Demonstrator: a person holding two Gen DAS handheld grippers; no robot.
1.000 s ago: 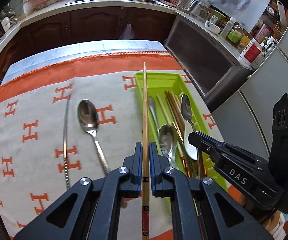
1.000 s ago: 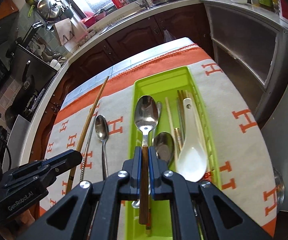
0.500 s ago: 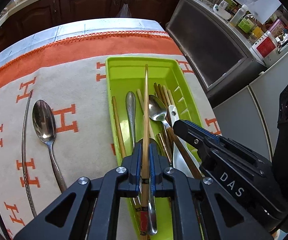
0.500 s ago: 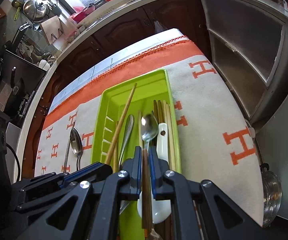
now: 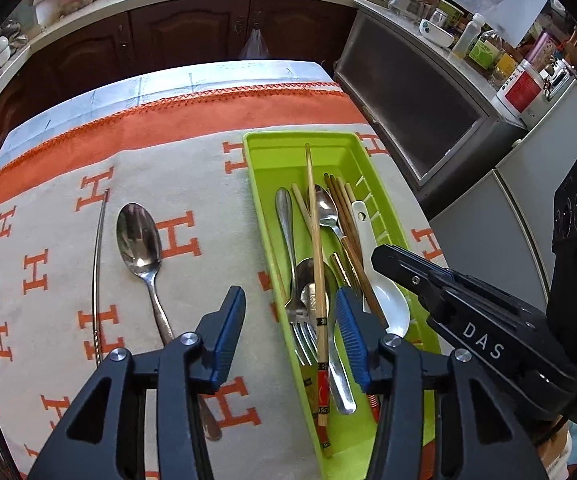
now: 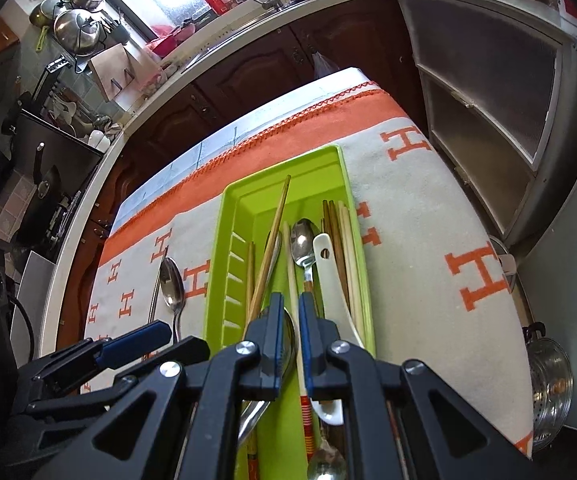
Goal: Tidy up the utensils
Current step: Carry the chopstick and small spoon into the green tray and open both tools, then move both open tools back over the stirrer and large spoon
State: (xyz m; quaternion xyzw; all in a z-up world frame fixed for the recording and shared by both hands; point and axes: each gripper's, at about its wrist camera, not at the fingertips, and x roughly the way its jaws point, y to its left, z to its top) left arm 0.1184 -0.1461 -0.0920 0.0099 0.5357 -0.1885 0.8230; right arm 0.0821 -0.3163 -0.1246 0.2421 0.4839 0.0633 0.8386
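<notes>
A lime green tray (image 5: 254,184) (image 6: 312,184) on the orange-and-cream cloth holds several chopsticks, spoons and a fork. My left gripper (image 5: 288,300) hovers over the tray's near end, its jaws opening. The long bamboo chopstick (image 5: 314,240) (image 6: 272,232) lies in the tray between the pads, untouched. My right gripper (image 6: 290,300) (image 5: 384,258) has its jaws nearly together above the tray. The wooden-handled spoon (image 6: 303,240) (image 5: 324,208) lies just ahead, its handle running under the right finger. Only tray contents show in the slit. A white ceramic spoon (image 6: 330,280) lies beside it.
On the cloth (image 5: 208,168) left of the tray lie a steel spoon (image 5: 138,236) (image 6: 171,280) and a thin metal chopstick (image 5: 97,272). Dark kitchen cabinets stand beyond the table's far edge, a grey cabinet to the right. A steel lid (image 6: 548,380) sits past the right edge.
My left jaws have parted and the bamboo chopstick has dropped into the tray. The wooden handle no longer shows between my right pads. Both grippers have sunk closer to the tray.
</notes>
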